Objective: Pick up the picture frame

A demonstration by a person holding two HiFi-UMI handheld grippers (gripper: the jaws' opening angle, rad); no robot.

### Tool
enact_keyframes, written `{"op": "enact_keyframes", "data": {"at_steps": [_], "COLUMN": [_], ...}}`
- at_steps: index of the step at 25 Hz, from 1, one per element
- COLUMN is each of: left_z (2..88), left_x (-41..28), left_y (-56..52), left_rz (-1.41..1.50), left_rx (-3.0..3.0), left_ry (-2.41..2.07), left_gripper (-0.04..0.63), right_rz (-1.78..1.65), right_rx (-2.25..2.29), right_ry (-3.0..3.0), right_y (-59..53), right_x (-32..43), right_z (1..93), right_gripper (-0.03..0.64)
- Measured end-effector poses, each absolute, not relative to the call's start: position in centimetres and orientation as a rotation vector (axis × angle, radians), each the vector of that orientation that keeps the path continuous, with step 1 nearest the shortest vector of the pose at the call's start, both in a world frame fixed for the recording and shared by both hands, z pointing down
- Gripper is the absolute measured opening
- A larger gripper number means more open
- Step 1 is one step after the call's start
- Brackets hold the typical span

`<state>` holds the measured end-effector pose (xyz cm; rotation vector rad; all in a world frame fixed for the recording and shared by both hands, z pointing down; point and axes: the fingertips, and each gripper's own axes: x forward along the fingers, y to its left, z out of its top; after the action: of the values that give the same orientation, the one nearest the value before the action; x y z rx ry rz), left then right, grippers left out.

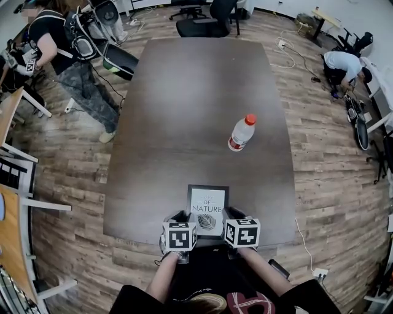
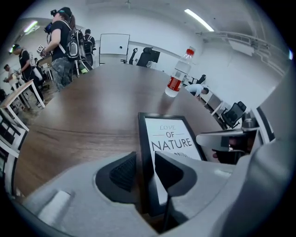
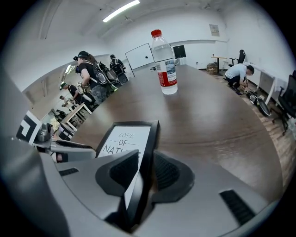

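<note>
A black picture frame (image 1: 207, 205) with a white "LOVE OF NATURE" print lies at the near edge of the dark wooden table (image 1: 184, 110). My left gripper (image 1: 184, 217) straddles its left edge near the bottom corner. In the left gripper view the frame (image 2: 171, 134) runs between the jaws of that gripper (image 2: 145, 167), which stand apart from it. My right gripper (image 1: 232, 216) straddles the right edge. In the right gripper view the frame (image 3: 124, 139) sits in the gap of the gripper (image 3: 144, 170), whose pads are slightly off it.
A water bottle (image 1: 241, 133) with a red cap and label stands upright on the table beyond the frame, to the right. A person with a backpack (image 1: 73, 55) stands off the table's far left corner. Office chairs (image 1: 206, 18) are at the far end; another person (image 1: 344, 67) crouches at the right.
</note>
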<state>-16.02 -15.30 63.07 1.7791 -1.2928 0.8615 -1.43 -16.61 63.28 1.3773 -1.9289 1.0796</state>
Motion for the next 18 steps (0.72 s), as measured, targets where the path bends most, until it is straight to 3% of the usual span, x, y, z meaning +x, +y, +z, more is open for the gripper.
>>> {"op": "enact_keyframes", "data": {"at_steps": [18], "left_z": [64.3], "left_x": [-15.8], "left_y": [-15.5], "left_rz": [0.834], "left_rx": [1.717], "left_ry": [-1.2], "left_gripper": [0.103], "right_rz": [1.15], "right_rx": [1.338], "right_ry": [-1.841], "right_y": [-16.7], "right_x": [-2.0], "right_z": [64.8], "right_gripper": [0.092]}}
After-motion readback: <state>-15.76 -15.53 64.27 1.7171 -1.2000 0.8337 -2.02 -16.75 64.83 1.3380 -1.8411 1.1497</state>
